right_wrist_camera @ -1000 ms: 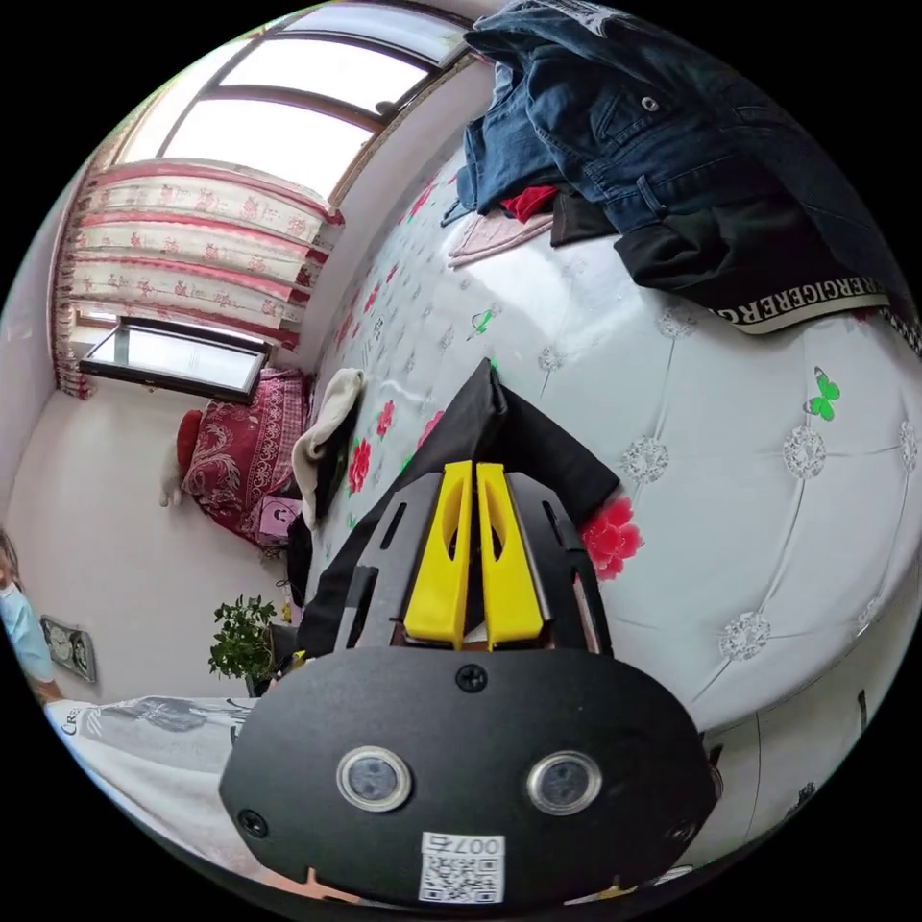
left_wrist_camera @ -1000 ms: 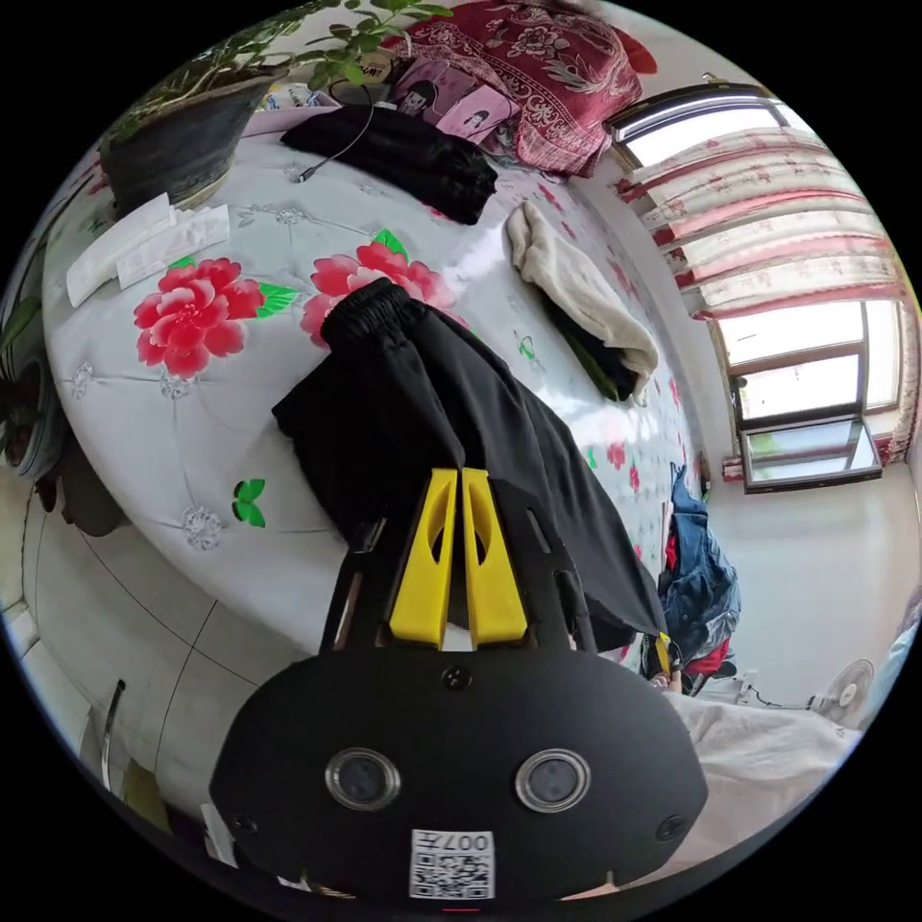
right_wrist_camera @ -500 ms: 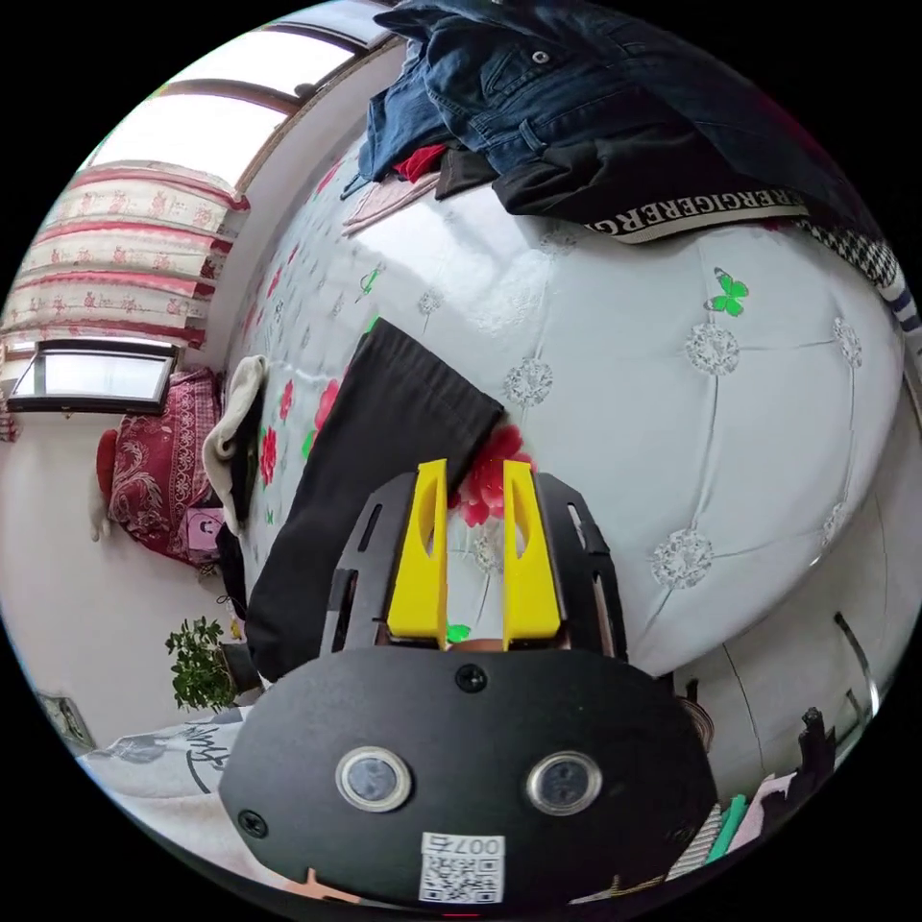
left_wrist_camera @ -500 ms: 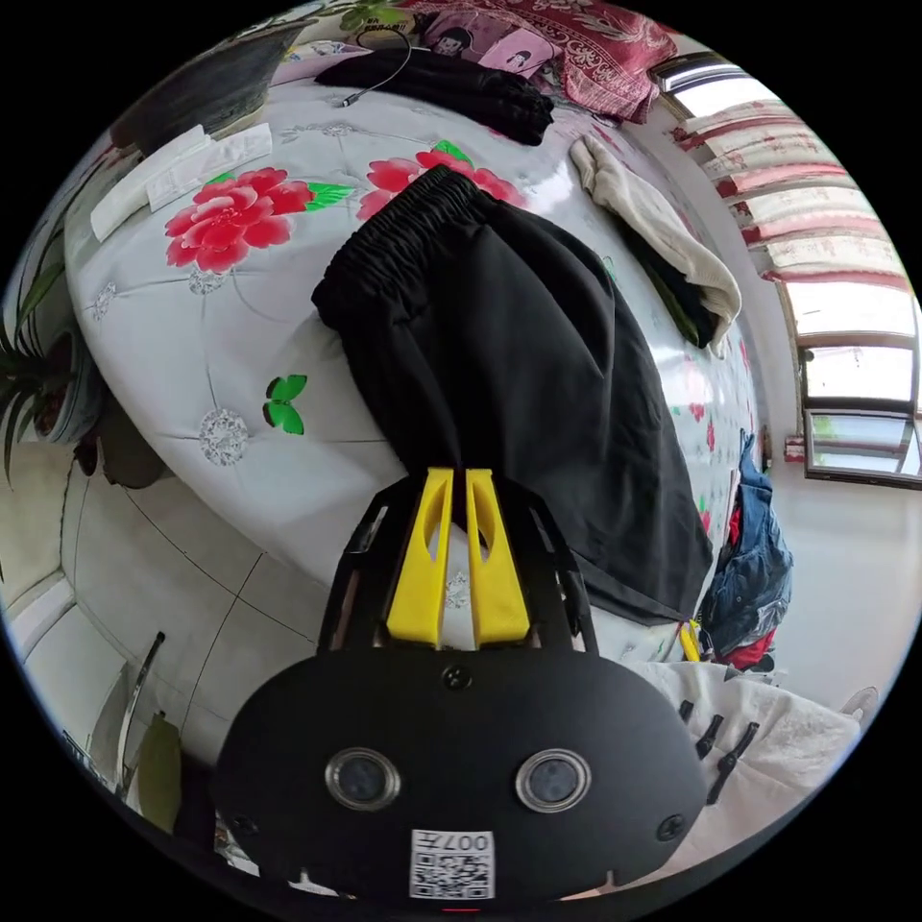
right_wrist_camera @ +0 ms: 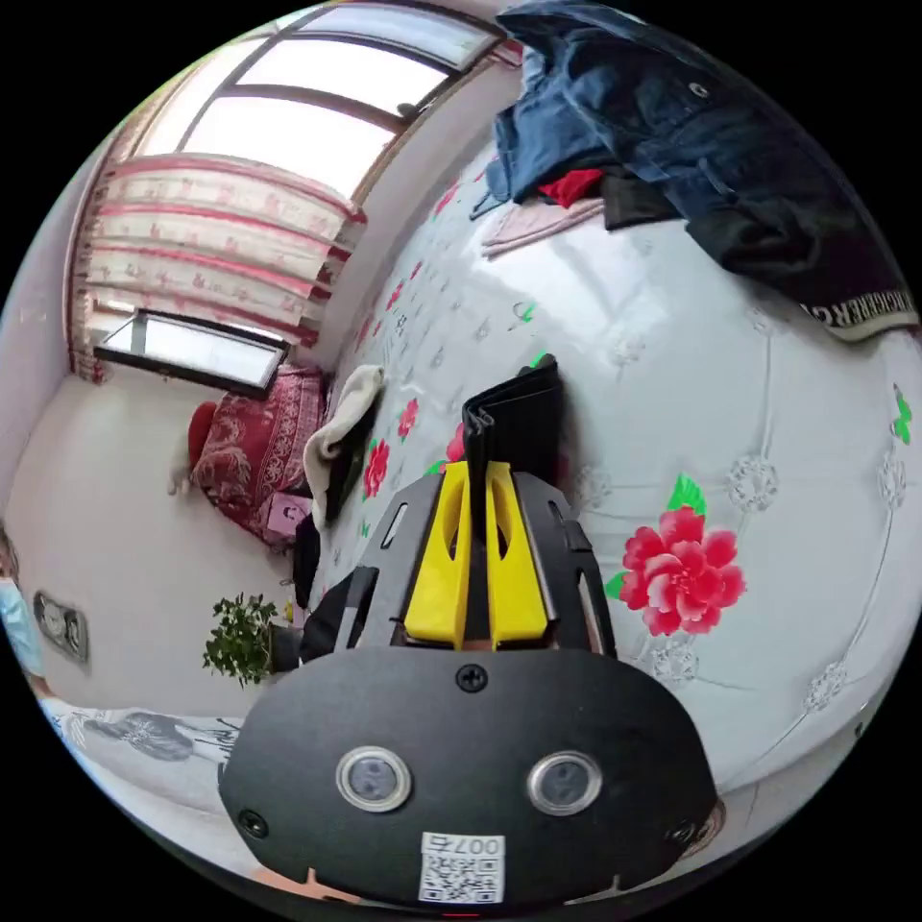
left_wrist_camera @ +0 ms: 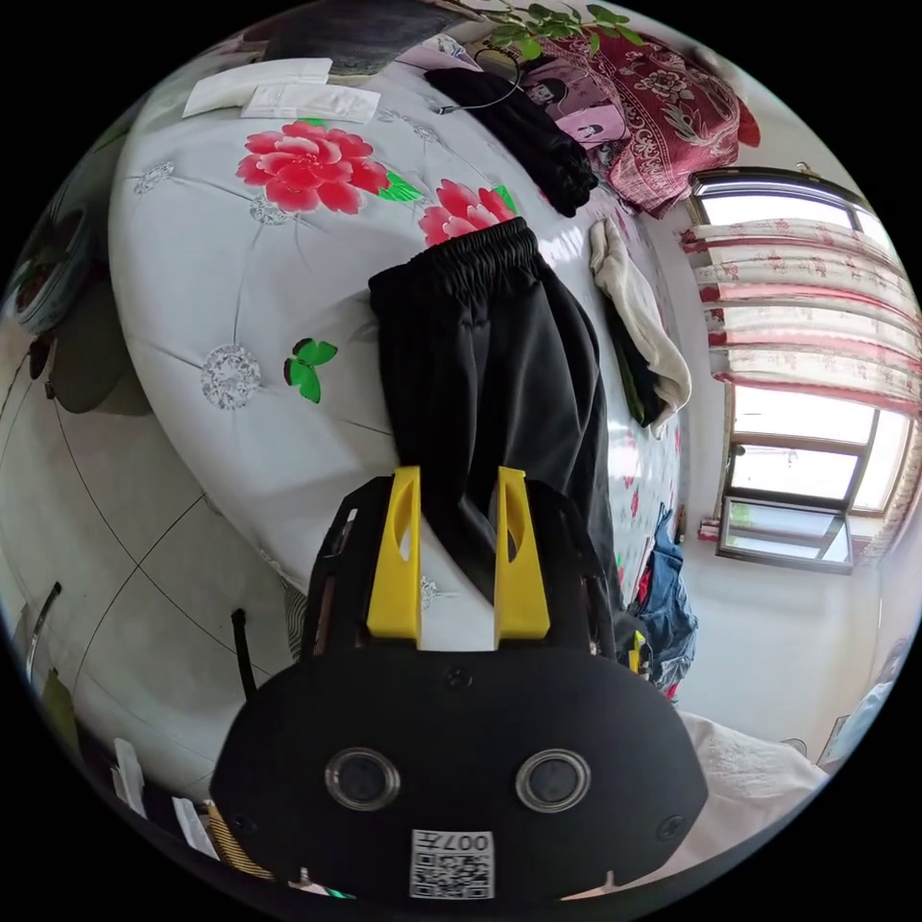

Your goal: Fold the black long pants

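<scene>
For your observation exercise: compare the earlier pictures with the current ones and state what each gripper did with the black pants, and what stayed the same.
The left gripper was shut on the black pants and has let go, jaws now apart. The right gripper opened half a second ago and has clamped the pants' cuff end again. The pants stay on the flowered bed cover, waistband flat.

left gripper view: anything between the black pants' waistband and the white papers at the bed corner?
Just bedspread with a red flower print; nothing lies between black pants and white papers.
</scene>
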A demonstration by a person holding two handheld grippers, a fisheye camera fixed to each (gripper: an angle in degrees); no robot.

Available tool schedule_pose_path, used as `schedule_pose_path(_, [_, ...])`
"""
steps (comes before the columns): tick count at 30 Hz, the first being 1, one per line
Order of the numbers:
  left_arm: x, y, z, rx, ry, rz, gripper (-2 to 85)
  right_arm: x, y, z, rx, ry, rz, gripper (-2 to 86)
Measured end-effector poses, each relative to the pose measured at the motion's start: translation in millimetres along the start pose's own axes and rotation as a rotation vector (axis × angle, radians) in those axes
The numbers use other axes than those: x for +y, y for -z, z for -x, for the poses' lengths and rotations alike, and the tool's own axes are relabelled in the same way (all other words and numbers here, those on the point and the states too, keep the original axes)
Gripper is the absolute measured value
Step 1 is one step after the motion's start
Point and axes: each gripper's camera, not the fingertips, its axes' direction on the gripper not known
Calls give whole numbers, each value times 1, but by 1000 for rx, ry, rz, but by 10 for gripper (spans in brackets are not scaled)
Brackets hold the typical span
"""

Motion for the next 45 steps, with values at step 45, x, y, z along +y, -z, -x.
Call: schedule_pose_path(45, [235,-230,-251,97,-1285,668,73,56,-20,5,-1,75,366,77])
